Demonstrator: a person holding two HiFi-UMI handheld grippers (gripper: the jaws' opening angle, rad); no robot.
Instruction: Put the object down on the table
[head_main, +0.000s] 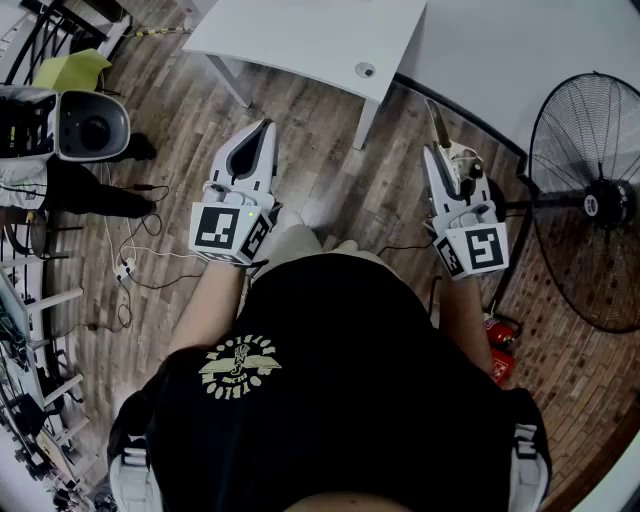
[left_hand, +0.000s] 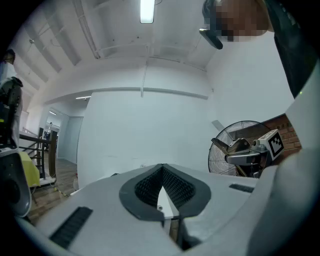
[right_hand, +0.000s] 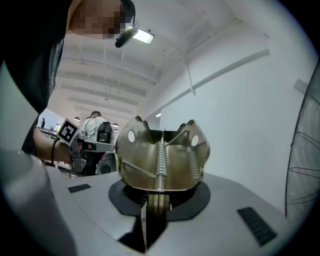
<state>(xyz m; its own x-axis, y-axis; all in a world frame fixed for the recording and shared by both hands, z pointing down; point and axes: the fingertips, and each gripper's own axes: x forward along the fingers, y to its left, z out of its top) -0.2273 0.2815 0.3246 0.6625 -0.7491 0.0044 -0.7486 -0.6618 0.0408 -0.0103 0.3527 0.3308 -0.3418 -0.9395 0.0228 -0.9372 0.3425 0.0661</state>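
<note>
Pinched by its flat tail, seemingly the surest hold, in right gripper (right_hand: 155, 197): brass-coloured sprung metal clip (right_hand: 162, 155), likely stiff, light, slick. Left gripper (left_hand: 162, 172) closed, empty.

Surface (head_main: 300, 40) sits ahead, top centre. Left tongs (head_main: 264, 127) and right tongs (head_main: 447, 160) are both short of it, over the floor (head_main: 330, 150), well apart. Metal clip (right_hand: 162, 155) sits between the right tongs (sticking out forward). Fan (head_main: 590, 200) stands far right.

no legible text, lettering on shirt emblem (head_main: 238, 366) unreadable
</note>
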